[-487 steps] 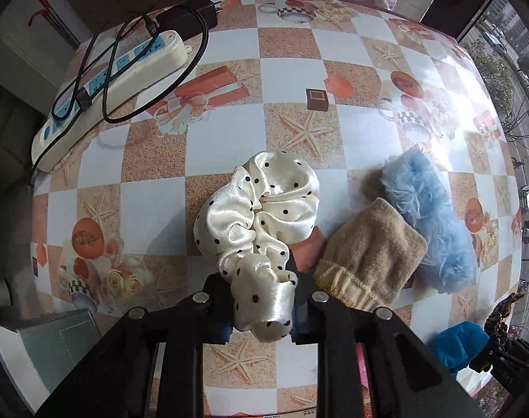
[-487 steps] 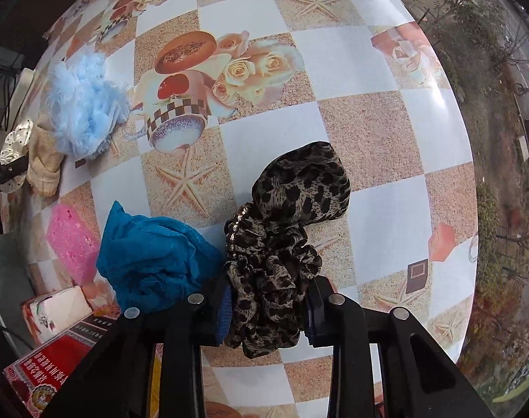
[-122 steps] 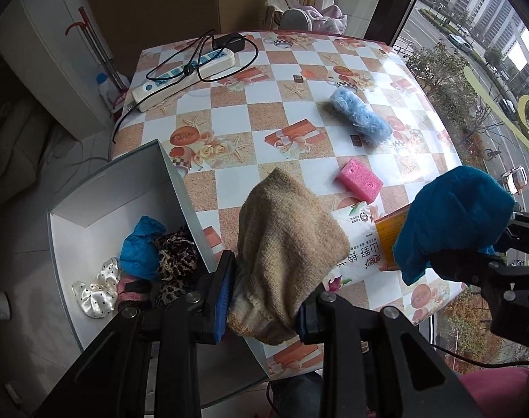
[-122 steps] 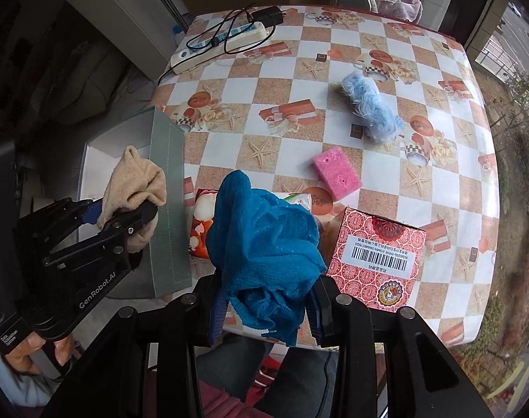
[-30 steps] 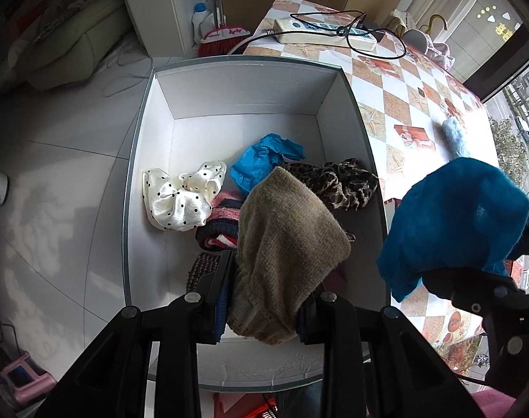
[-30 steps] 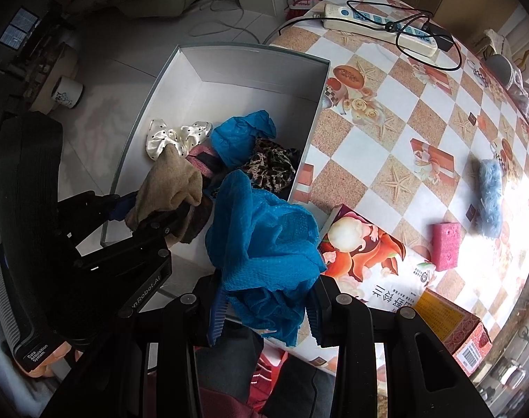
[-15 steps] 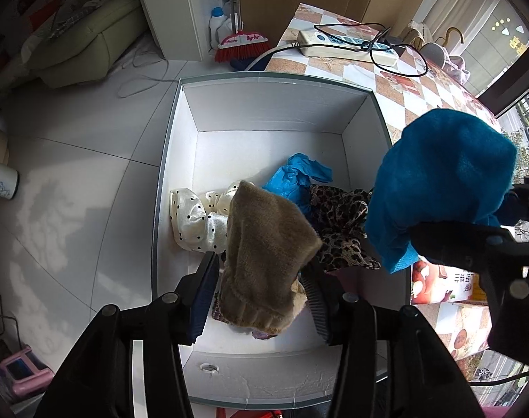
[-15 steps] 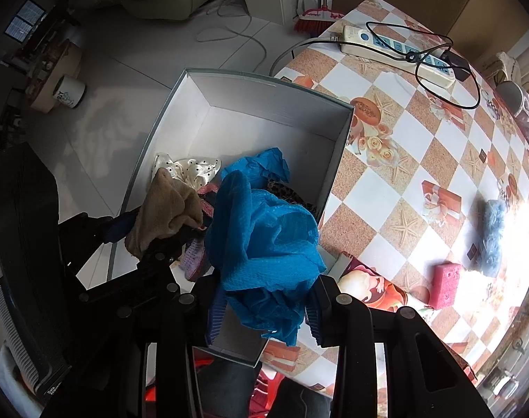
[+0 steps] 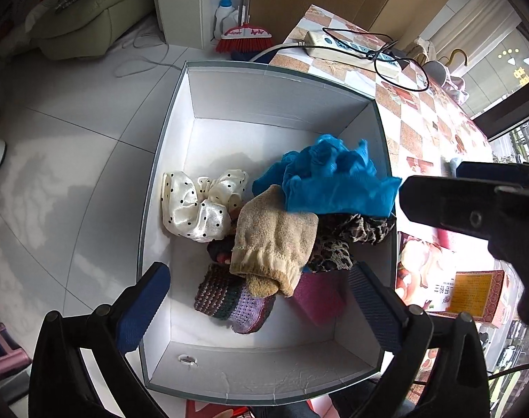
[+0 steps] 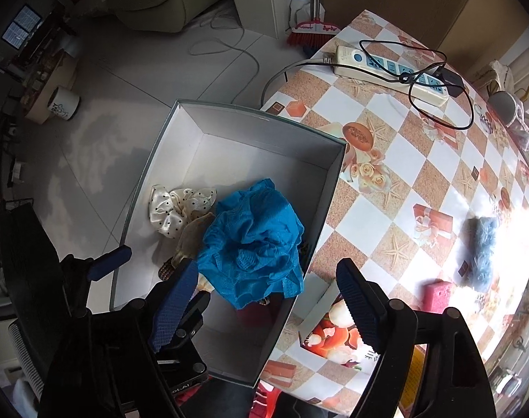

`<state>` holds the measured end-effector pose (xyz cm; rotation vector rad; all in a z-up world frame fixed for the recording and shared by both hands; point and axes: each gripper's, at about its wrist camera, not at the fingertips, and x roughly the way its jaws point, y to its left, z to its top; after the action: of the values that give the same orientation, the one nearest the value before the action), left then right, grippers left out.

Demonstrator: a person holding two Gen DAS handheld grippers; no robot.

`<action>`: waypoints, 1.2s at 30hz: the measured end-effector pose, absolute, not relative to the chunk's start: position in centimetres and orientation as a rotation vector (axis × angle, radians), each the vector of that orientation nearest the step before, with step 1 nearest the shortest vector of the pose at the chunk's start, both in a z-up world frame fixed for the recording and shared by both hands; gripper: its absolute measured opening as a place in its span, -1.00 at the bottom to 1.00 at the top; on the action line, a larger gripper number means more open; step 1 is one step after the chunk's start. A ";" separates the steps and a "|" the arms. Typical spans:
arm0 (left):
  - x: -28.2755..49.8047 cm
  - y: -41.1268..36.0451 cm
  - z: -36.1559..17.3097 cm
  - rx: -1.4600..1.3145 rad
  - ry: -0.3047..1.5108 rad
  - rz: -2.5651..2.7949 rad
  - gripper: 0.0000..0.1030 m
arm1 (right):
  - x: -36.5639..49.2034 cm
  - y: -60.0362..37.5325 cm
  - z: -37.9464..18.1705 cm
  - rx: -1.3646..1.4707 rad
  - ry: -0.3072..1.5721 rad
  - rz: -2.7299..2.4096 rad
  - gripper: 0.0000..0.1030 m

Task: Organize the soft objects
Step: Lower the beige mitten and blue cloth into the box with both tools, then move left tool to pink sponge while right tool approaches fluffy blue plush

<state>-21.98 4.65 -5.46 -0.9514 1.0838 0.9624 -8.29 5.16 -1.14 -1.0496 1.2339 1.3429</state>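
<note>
A white box (image 9: 282, 97) stands beside the table and holds soft things. A tan knit piece (image 9: 275, 240) lies on the pile below my open left gripper (image 9: 261, 306). A blue cloth (image 9: 330, 181) lies on top too, also in the right wrist view (image 10: 254, 240), under my open right gripper (image 10: 271, 306). A cream dotted scrunchie (image 9: 198, 205), a leopard scrunchie (image 9: 348, 240) and knit pieces (image 9: 229, 303) lie in the box. A fluffy blue piece (image 10: 482, 254) and a pink sponge (image 10: 438, 296) lie on the table.
The checkered table (image 10: 421, 181) carries a power strip with cables (image 10: 393, 66), a printed packet (image 10: 334, 334) and an orange box (image 9: 473, 292). A broom (image 9: 245, 35), bottles, a mug (image 10: 64, 102) and a sofa stand on the tiled floor.
Both grippers have opened. The tan knit piece and the blue cloth have dropped from them onto the pile in the box.
</note>
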 end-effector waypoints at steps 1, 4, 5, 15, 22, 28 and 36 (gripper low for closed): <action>-22.0 4.6 -5.3 -0.948 1.079 0.968 0.99 | -8.2 5.2 -1.2 -1.048 1.243 1.338 0.61; -22.1 4.5 -5.3 -0.946 1.072 0.982 0.99 | -7.9 5.0 -1.3 -1.042 1.247 1.324 0.61; -22.1 4.5 -5.3 -0.947 1.073 0.984 0.99 | -7.8 5.0 -1.3 -1.043 1.248 1.322 0.61; -22.3 4.1 -5.1 -0.948 1.085 0.994 0.99 | -8.0 4.5 -1.2 -1.053 1.223 1.328 0.98; -21.5 3.9 -4.6 -0.909 1.105 0.994 0.99 | -7.2 4.1 -1.0 -1.020 1.251 1.342 0.98; -19.1 4.1 -3.8 -0.861 1.131 0.949 1.00 | -4.6 3.2 -0.5 -0.977 1.279 1.324 0.98; -12.1 4.1 -2.5 -0.816 1.160 0.795 1.00 | 4.2 0.4 -0.1 -0.827 1.376 1.180 0.98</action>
<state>-12.12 4.12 -2.54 -0.8156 1.1604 0.7950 4.18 0.45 -0.10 -0.8273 1.3759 1.1803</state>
